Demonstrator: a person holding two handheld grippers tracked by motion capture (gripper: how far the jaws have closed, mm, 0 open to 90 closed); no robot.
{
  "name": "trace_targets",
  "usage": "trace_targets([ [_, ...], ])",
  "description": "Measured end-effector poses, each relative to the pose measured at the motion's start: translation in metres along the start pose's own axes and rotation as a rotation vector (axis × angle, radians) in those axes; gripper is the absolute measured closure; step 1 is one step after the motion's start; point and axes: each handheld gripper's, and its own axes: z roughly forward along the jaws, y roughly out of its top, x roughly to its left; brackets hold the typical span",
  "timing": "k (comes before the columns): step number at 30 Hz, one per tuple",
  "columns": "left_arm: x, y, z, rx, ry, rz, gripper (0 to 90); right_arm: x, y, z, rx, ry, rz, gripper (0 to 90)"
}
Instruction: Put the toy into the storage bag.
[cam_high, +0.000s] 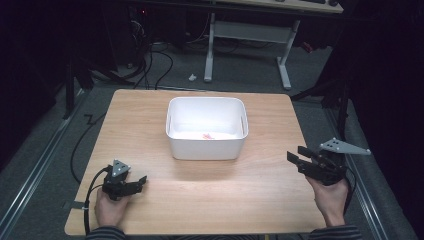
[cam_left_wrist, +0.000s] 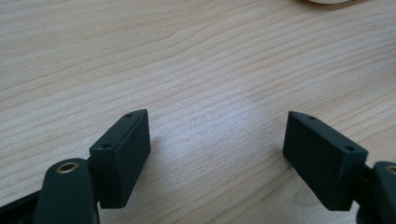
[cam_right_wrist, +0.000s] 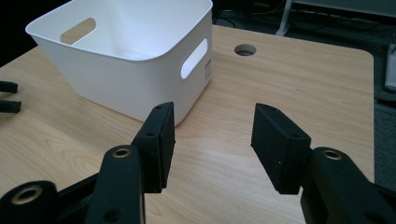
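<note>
Left claw (cam_high: 141, 180) (jaws apart), wooden table (cam_high: 210, 195), grey carpet (cam_high: 240, 75)

Your table (cam_high: 210, 200) is pale wood with fine grain lines. The bin (cam_high: 206, 146) on it is plain white, with a small pinkish-red fleck inside. Both your left claw (cam_high: 141, 180) and right claw (cam_high: 296, 155) are matte black.
</note>
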Motion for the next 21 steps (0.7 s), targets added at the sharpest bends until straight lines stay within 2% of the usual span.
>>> trace_targets([
  [4, 0.0, 0.0, 0.0, -0.001, 0.001, 0.0, 23.4, -0.002, -0.009, 0.002, -0.01, 0.005, 0.017, 47.8],
  [12, 0.0, 0.0, 0.0, -0.002, 0.001, -0.001, 23.4, 0.0, -0.021, 0.008, -0.037, 0.013, 0.021, 42.9],
  [21, 0.0, 0.0, 0.0, -0.001, 0.001, 0.0, 23.4, 0.002, -0.033, 0.022, -0.032, 0.038, 0.042, 42.1],
])
